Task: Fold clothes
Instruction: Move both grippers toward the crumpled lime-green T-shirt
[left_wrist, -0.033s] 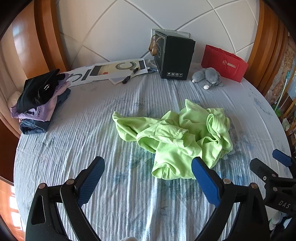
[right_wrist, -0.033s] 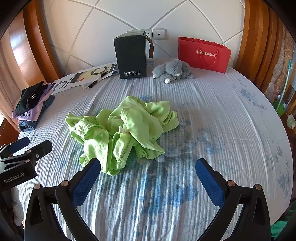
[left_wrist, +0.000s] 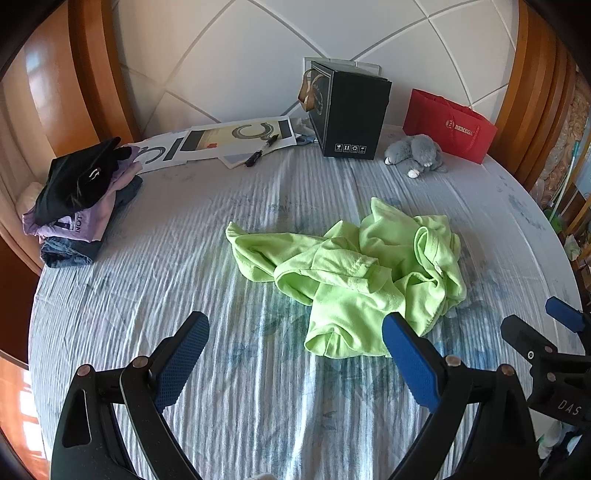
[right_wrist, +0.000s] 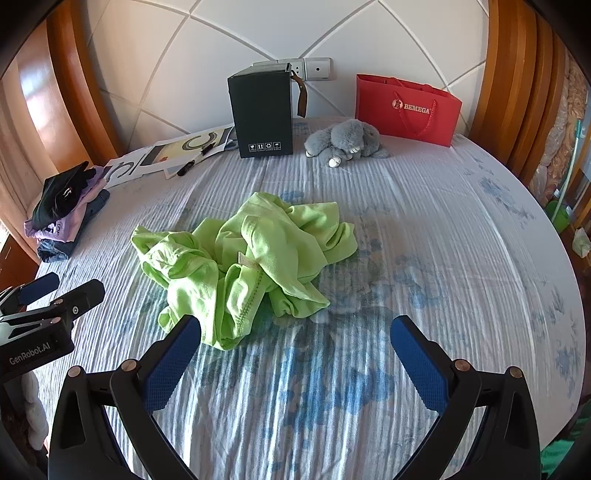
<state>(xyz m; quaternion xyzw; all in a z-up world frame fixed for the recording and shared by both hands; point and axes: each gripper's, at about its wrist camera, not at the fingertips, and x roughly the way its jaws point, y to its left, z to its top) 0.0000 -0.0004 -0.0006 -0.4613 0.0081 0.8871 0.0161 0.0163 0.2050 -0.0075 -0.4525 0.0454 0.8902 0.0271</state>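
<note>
Left wrist, garment: I see the lime-green shirt (left_wrist: 354, 273) bunched mid-frame on the bed (left_wrist: 184, 295), unfolded.
Left wrist, tool: my left tool (left_wrist: 295, 358) hovers spread, empty, short of the shirt's near hem.
Left wrist, stack: folded clothes pile (left_wrist: 79, 206) upper left, likely set aside.
Right wrist, garment: same heap at centre-left.
Right wrist, tool: my right tool (right_wrist: 295, 354) spread, holding nothing.

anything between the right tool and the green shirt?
Nothing. In the right wrist view, only bare striped bedsheet lies between the open right tool and the crumpled green shirt.
</note>
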